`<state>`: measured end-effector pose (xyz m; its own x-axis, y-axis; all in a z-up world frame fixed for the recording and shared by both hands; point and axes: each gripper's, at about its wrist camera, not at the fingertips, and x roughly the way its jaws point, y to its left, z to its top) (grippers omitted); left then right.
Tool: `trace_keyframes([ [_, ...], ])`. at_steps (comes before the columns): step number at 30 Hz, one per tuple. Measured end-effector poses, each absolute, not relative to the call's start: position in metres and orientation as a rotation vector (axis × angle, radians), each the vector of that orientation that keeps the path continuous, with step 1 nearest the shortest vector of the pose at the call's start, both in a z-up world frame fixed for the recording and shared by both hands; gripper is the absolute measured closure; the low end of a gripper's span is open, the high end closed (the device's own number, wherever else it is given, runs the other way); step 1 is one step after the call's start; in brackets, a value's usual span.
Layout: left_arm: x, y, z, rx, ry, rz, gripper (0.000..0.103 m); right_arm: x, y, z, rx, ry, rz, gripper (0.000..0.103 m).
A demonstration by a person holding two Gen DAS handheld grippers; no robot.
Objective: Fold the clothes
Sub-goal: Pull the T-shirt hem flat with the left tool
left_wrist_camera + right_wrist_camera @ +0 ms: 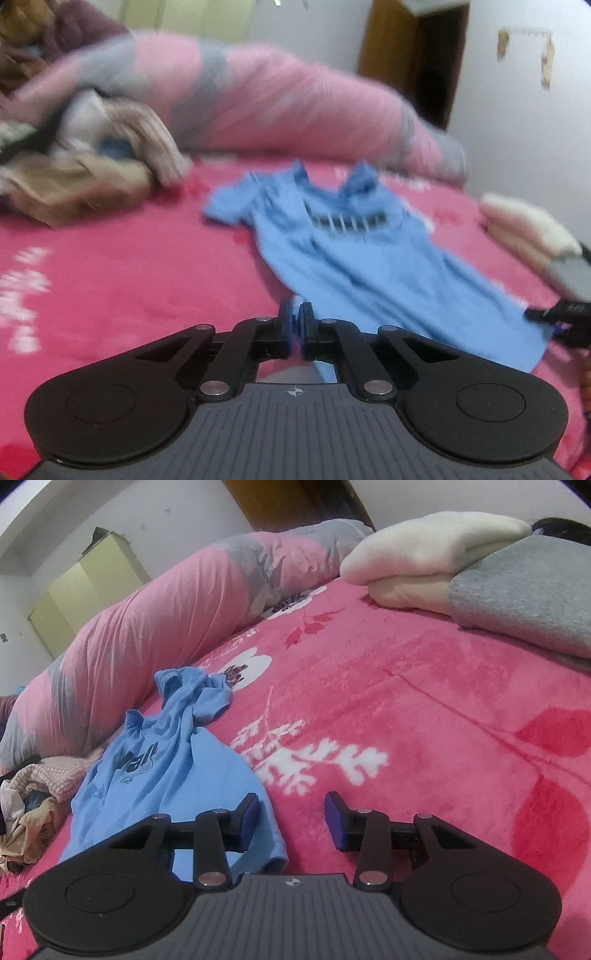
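A light blue T-shirt (369, 266) with a dark chest print lies spread, a little rumpled, on the pink flowered bed cover (129, 277). My left gripper (295, 321) is shut at the shirt's near left hem corner, and a bit of blue cloth shows between its pads. In the right wrist view the same T-shirt (166, 768) lies to the left. My right gripper (291, 812) is open at the near right hem corner, its left finger over the cloth and its right finger over the bed cover (424, 720). Part of that gripper (565, 321) shows at the shirt's edge in the left wrist view.
A rolled pink and grey duvet (147, 627) runs along the far side of the bed. A heap of unfolded clothes (92, 166) lies at the far left. A folded cream garment (424, 557) and a folded grey garment (524, 590) lie at the right.
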<state>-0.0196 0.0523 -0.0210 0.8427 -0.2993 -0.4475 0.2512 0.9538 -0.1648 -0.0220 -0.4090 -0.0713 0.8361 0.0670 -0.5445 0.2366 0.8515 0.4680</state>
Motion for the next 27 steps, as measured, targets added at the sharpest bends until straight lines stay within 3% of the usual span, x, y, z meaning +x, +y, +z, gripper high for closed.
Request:
trace_keyframes([
  [6, -0.092, 0.083, -0.004, -0.224, 0.439, -0.137, 0.102, -0.023, -0.405, -0.072, 0.534, 0.571, -0.1, 0.061],
  [12, -0.09, 0.104, -0.057, -0.337, 0.658, -0.045, 0.102, -0.021, -0.398, -0.07, 0.482, 0.583, -0.112, 0.061],
  [18, -0.104, 0.135, -0.032, -0.407, 0.569, -0.032, 0.102, -0.02, -0.395, -0.07, 0.456, 0.59, -0.118, 0.061],
  [22, -0.096, 0.143, -0.055, -0.438, 0.657, -0.048, 0.102, -0.018, -0.392, -0.07, 0.431, 0.594, -0.118, 0.059],
  [27, -0.094, 0.139, -0.056, -0.42, 0.641, -0.052, 0.101, -0.018, -0.403, -0.062, 0.506, 0.611, -0.083, 0.057],
])
